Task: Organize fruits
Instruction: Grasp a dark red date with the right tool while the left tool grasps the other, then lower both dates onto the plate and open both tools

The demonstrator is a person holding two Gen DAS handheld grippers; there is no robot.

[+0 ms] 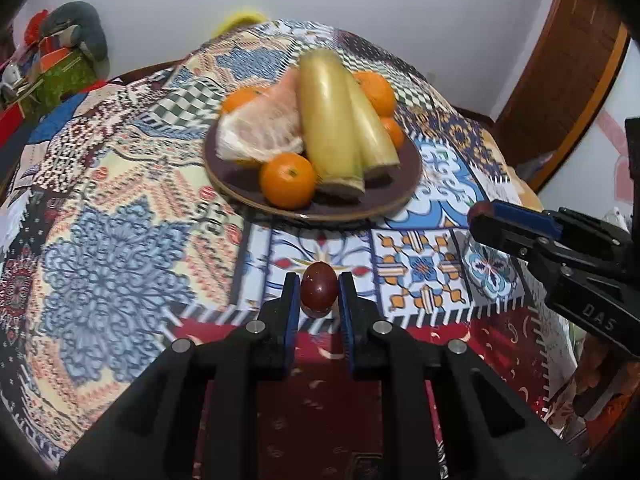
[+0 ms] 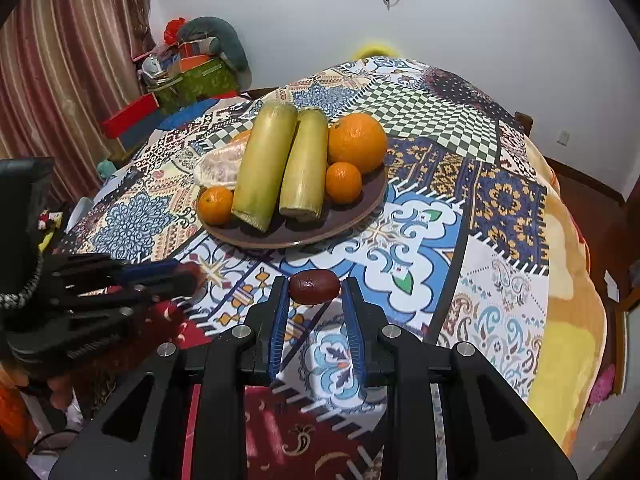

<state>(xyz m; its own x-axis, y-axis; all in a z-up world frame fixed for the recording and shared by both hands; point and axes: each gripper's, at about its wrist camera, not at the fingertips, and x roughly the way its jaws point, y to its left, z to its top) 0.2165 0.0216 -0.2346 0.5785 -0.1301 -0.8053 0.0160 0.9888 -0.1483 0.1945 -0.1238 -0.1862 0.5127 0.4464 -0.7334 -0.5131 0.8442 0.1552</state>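
Observation:
A brown plate [image 1: 384,200] on the patterned tablecloth holds several oranges [image 1: 288,180], two yellow-green stalk pieces [image 1: 328,120] and a peeled pomelo segment [image 1: 260,132]; the plate also shows in the right wrist view [image 2: 360,208]. My left gripper [image 1: 319,292] is shut on a dark red jujube [image 1: 319,285], held upright in front of the plate. My right gripper [image 2: 315,290] is shut on another dark red jujube [image 2: 315,286], held sideways. The right gripper also shows at the right of the left wrist view [image 1: 480,220], and the left gripper at the left of the right wrist view [image 2: 188,276].
The patterned tablecloth [image 2: 500,200] covers a round table. Boxes and clutter [image 2: 188,76] stand against the wall at the back left. Striped curtains [image 2: 60,60] hang at the left. A wooden door frame [image 1: 560,80] stands at the right.

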